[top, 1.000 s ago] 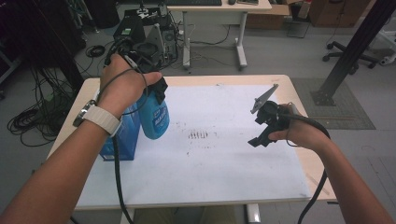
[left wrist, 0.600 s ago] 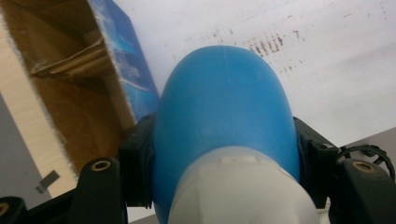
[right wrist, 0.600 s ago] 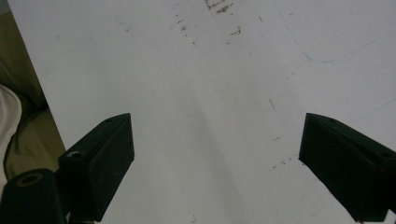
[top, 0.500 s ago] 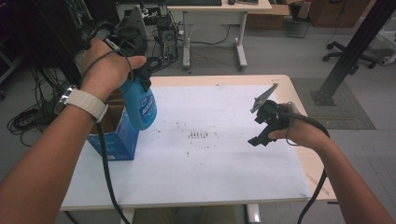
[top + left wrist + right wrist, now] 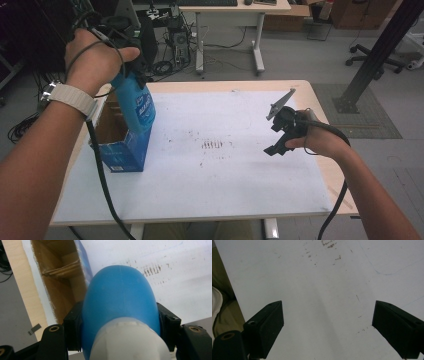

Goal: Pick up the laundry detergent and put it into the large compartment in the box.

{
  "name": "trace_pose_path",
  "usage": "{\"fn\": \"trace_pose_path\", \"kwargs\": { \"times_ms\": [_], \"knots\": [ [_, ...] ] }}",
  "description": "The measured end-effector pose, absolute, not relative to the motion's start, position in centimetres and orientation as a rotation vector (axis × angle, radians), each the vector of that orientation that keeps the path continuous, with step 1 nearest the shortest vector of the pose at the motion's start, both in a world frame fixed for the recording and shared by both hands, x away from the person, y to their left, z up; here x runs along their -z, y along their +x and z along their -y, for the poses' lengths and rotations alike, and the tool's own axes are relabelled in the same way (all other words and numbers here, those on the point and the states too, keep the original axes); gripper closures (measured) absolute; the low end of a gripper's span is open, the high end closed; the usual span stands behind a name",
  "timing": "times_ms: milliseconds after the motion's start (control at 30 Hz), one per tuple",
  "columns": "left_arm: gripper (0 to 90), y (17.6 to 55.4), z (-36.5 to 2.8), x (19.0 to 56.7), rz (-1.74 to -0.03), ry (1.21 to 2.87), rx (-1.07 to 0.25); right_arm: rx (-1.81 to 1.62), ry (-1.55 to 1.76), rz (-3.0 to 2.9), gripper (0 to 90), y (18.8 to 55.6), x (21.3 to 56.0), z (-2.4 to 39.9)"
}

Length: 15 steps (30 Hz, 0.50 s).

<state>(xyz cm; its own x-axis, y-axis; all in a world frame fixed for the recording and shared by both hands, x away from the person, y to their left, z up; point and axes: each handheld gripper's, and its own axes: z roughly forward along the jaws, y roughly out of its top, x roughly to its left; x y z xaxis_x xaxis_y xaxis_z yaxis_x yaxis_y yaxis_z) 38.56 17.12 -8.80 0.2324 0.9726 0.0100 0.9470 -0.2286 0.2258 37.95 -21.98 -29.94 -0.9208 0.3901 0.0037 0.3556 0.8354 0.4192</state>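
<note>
Bottle [image 5: 137, 107], blue and held in the air, is what we follow first in the high view: our left hand-held gripper [image 5: 131, 75] clamps it near the neck, above the open blue cardboard box [image 5: 120, 150] at the left part of the surface [image 5: 225, 190]. Its long axis runs steeply, tilted a little, with the top end up in the gripper and the base pointing down toward the box. Our left hand [image 5: 95, 57] wraps the gripper, a pale watch strap [image 5: 70, 97] on the wrist. At the right, our right hand [image 5: 320, 142] holds the right hand-held gripper [image 5: 277, 142] low above the white sheet, well apart from the bottle.

From the left gripper view, we see the blue body [image 5: 120, 305] swelling away from a pale collar [image 5: 125, 340], both black jaws pressed against its sides. The brown inside of the box [image 5: 60, 272] lies beyond, below the bottle's far end.

From the right gripper view, our jaws stand wide apart with nothing between them, over the marked white sheet [image 5: 324, 290].
</note>
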Motion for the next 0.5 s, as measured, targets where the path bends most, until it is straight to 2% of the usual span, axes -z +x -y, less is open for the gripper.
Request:
{"fn": "trace_pose_path", "kwargs": {
  "times_ms": [500],
  "knots": [
    [37.4,38.9,-19.1,7.6,-1.892,2.258,-0.256,-0.643,0.591,-2.937,10.4,38.4,30.2,21.7]
  ]
}}
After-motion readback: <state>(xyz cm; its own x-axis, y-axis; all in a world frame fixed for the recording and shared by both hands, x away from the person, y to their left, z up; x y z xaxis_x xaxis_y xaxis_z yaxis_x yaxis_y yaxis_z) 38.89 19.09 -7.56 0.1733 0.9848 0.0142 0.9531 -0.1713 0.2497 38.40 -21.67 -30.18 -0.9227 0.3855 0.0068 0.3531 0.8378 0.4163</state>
